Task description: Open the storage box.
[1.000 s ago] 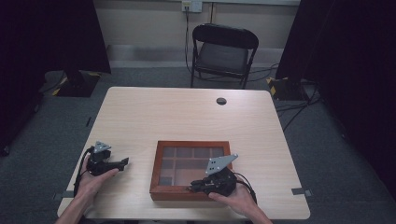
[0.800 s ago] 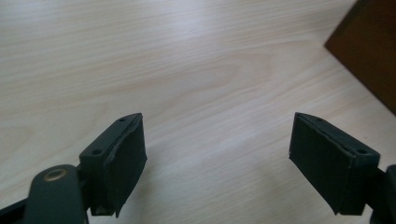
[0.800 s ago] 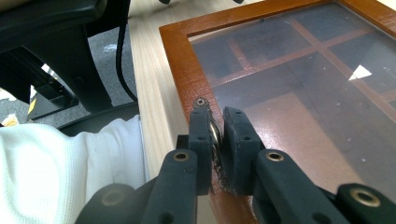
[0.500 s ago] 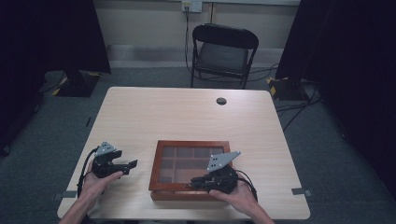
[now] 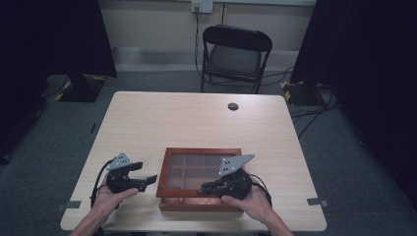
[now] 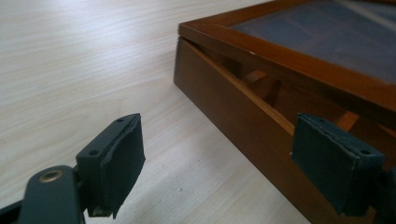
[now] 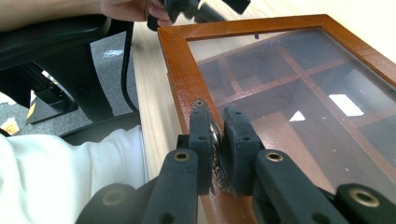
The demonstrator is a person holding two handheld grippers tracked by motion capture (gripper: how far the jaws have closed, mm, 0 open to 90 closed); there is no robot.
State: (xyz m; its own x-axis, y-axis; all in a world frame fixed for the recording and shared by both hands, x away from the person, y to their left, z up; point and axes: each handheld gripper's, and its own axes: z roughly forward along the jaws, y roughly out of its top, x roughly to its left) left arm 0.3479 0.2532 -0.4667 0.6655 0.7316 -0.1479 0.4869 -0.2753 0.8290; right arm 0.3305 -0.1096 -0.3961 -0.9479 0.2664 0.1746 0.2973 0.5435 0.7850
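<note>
A brown wooden box (image 5: 196, 151) with a glass lid and several inner compartments lies near the table's front edge. My right gripper (image 5: 204, 188) reaches over its front rim. In the right gripper view this gripper (image 7: 217, 126) is shut on a small shiny metal catch (image 7: 215, 134) on the lid's frame (image 7: 175, 60). My left gripper (image 5: 150, 179) hovers just left of the box, jaws open. In the left gripper view it (image 6: 224, 163) has nothing between its pads (image 6: 121, 154) and faces the box's side wall (image 6: 219, 93). A narrow gap shows there under the lid.
A black folding chair (image 5: 236, 49) stands beyond the table's far edge. A small black round cap (image 5: 233, 106) sits in the tabletop at the back. The person's white sleeve (image 7: 46, 177) and a dark seat (image 7: 70, 60) lie close to the front edge.
My left gripper has moved right toward the box's left side and risen a little. The right gripper has stayed shut at the lid's front rim.
</note>
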